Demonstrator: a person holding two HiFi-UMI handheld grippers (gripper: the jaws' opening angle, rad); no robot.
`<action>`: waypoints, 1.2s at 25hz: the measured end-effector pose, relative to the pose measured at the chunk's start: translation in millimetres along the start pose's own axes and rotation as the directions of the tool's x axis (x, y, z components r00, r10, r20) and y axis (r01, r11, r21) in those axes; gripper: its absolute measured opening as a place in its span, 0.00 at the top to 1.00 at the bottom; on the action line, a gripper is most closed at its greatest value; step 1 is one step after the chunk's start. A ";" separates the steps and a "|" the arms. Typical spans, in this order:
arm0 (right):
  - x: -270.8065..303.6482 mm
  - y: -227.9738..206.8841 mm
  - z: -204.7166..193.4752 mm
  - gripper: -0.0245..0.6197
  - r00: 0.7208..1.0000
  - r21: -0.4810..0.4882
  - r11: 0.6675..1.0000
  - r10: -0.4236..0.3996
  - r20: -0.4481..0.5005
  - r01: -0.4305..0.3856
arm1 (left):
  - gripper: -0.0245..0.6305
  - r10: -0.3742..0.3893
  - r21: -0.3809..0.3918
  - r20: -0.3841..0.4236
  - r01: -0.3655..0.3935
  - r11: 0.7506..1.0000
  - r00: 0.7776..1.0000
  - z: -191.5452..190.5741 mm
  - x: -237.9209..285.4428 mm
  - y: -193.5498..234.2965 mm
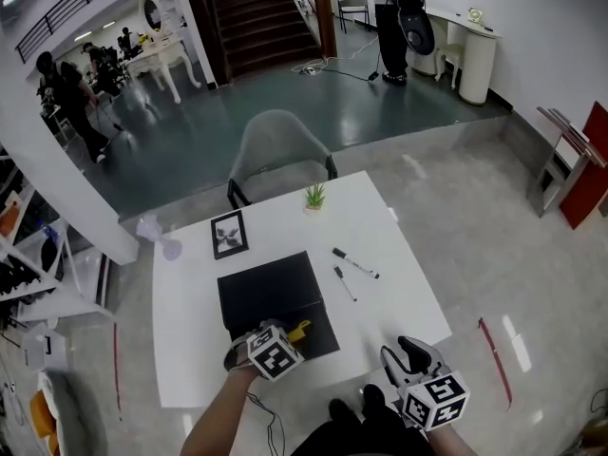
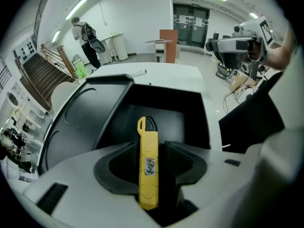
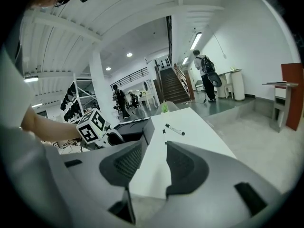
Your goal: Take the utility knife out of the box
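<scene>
At the black box [image 1: 269, 293], left claw [image 2: 148, 161] clamping yellow utility knife [image 2: 147, 148], right claw [image 3: 155, 159] spread, empty.

The left gripper [image 2: 150, 147] has its dark padded jaws pressed against a slim yellow plastic utility knife [image 2: 148, 167], which points to 12 o'clock. Beyond the knife lies an open black rectangular box [image 2: 166, 109] on a white table [image 2: 166, 75], its lid [image 2: 78, 122] at 9 o'clock. The right gripper [image 2: 237, 44] hangs at 2 o'clock.

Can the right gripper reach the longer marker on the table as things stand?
Probably yes: the right gripper is open and empty, and only bare table lies between it and the longer marker.
</scene>
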State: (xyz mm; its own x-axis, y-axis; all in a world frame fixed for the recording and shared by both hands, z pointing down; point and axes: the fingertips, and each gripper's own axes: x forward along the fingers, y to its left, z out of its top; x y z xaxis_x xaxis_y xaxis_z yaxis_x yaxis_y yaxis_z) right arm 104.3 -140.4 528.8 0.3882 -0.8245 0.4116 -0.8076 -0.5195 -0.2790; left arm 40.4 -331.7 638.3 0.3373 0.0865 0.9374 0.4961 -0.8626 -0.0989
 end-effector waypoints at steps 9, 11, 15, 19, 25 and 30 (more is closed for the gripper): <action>4.0 -9.1 6.0 0.74 1.000 0.005 1.000 -0.009 -0.005 0.009 | 0.71 -0.050 0.040 -0.043 0.052 0.998 0.998 2.8 2.8 -0.8; 4.6 -10.7 6.8 0.74 1.000 0.008 1.000 -0.010 -0.004 0.010 | 0.72 -0.067 0.043 -0.051 0.070 0.997 0.996 3.1 3.3 -2.9; 6.0 -12.8 8.4 0.74 1.000 0.011 1.000 -0.005 -0.004 0.005 | 0.78 -0.076 0.059 -0.063 0.079 0.995 0.995 3.6 3.9 -7.6; 6.6 -11.3 11.6 0.74 1.000 0.007 1.000 0.007 -0.001 -0.007 | 0.79 -0.040 0.080 -0.055 0.044 0.996 0.998 5.8 1.6 -8.5; 8.0 -6.0 14.0 0.74 0.999 -0.015 0.999 0.038 -0.005 -0.038 | 0.79 0.038 0.072 0.010 -0.039 0.997 0.999 11.1 -8.1 -8.5; 11.4 0.3 19.8 0.74 0.997 -0.029 0.997 0.075 -0.007 -0.076 | 0.79 0.108 -0.005 0.105 -0.108 0.994 0.989 24.8 -33.6 -3.5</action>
State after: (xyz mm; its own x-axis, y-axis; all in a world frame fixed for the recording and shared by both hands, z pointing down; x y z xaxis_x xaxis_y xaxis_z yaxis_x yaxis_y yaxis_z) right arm 117.2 -154.4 516.2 0.3232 -0.8599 0.3952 -0.8474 -0.4488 -0.2836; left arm 47.2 -319.2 598.9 0.4712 0.0446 0.8809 0.4525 -0.8695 -0.1980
